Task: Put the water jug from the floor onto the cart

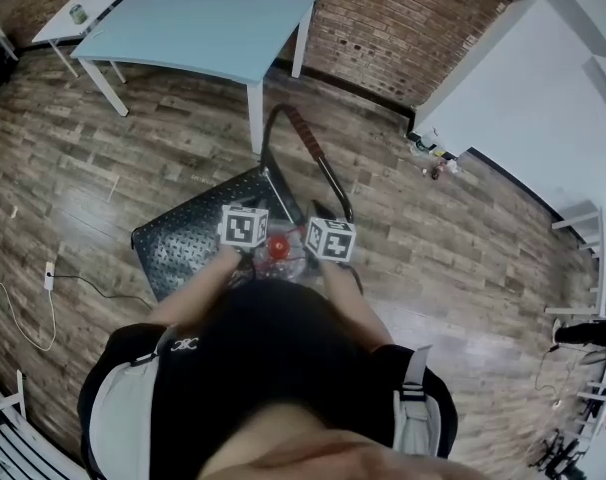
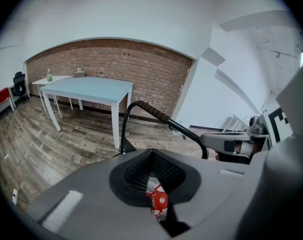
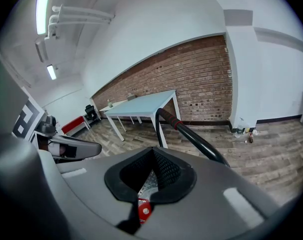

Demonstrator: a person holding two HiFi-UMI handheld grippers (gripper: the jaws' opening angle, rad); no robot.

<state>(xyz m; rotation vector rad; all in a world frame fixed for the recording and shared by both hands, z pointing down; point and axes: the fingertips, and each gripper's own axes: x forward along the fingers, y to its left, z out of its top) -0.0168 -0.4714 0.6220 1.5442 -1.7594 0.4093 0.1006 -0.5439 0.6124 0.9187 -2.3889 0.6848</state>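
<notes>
Water jug (image 1: 279, 251), red-capped, is pinched near its top by my left tongs (image 2: 154, 184) and right tongs (image 3: 150, 176), both pressed together on it, over the handle-side edge of the cart's black mesh bench (image 1: 183, 243).

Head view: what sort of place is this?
Probably an office or lab workspace rather than a home. There is a brick wall, a pale blue table on a wood-look floor, and a flatbed cart with a push handle.
</notes>
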